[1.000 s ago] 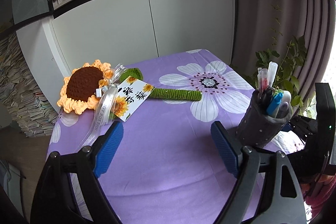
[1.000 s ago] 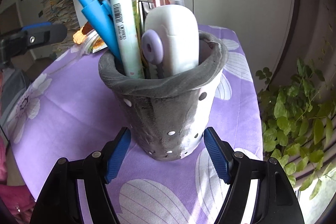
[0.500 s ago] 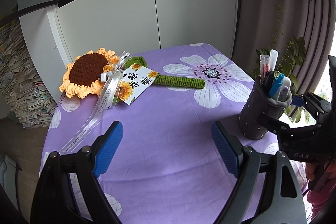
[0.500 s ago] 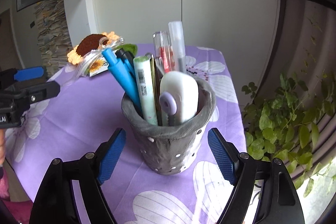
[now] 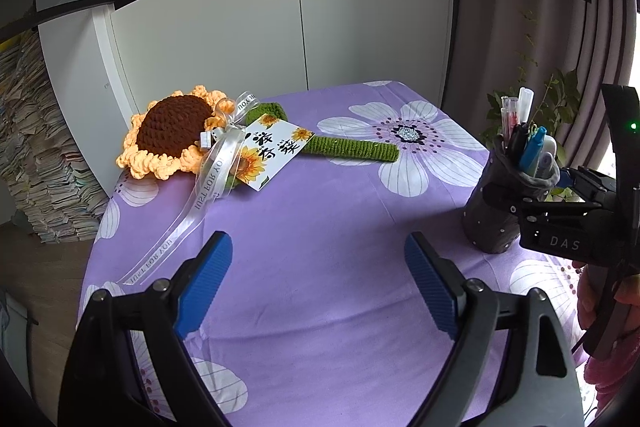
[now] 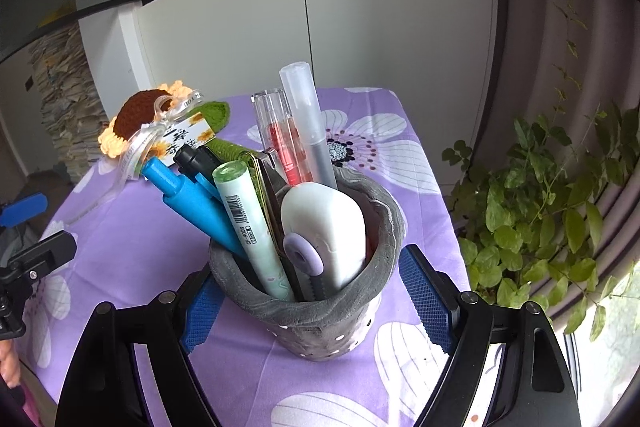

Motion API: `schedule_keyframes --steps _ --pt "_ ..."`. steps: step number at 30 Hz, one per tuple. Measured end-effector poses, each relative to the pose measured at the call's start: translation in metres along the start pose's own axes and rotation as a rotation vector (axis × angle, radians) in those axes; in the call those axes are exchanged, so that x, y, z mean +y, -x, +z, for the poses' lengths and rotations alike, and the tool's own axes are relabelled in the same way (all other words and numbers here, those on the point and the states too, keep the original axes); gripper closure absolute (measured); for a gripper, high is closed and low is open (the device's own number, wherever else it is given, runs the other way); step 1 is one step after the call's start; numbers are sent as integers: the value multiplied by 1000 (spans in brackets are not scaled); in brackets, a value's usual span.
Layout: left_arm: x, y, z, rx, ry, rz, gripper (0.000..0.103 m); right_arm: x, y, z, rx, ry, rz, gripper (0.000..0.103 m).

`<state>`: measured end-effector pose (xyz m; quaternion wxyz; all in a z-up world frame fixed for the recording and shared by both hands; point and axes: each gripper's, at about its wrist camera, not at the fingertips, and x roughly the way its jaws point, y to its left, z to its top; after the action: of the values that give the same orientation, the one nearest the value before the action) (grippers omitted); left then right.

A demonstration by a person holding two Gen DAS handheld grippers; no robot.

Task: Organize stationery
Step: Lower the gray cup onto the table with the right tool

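Note:
A grey felt pen holder (image 6: 316, 307) stands on the purple flowered tablecloth (image 6: 132, 227), full of stationery: a blue pen (image 6: 192, 199), a pale green highlighter (image 6: 248, 223), a white correction tape (image 6: 328, 227), a red pen (image 6: 282, 143) and a clear-capped pen (image 6: 308, 119). My right gripper (image 6: 316, 305) is open, its blue pads on either side of the holder, apart from it. In the left wrist view the holder (image 5: 496, 215) stands at the right. My left gripper (image 5: 318, 285) is open and empty over the cloth.
A crocheted sunflower (image 5: 172, 131) with ribbon, card and green stem (image 5: 352, 149) lies at the table's far left. White cabinets (image 5: 240, 27) stand behind. A leafy plant (image 6: 552, 219) is beyond the right table edge. Paper stacks (image 5: 36, 163) are at the left.
Both grippers have pulled back and risen. The pen holder looks smaller and lower between my right fingers; it stays put on the cloth. Both jaws stay open.

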<state>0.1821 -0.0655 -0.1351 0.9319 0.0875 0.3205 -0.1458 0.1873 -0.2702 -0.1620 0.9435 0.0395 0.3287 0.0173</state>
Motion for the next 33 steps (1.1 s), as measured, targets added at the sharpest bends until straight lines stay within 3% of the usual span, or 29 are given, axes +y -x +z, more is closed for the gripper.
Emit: schedule_keyframes --steps 3,6,15,19,33 --pt "5 -1 -1 0 2 -11 15 3 0 1 -1 5 -22 19" --pt "10 -2 -1 -3 3 -10 15 4 0 2 -9 -11 -24 31" --pt "29 -3 -3 -12 27 -10 15 8 0 7 1 -37 -49 31" --pt "37 -5 -6 -4 43 -5 15 23 8 14 -28 15 -75 31" --pt "86 -1 -23 7 121 64 14 97 -3 36 -46 139 36 31"
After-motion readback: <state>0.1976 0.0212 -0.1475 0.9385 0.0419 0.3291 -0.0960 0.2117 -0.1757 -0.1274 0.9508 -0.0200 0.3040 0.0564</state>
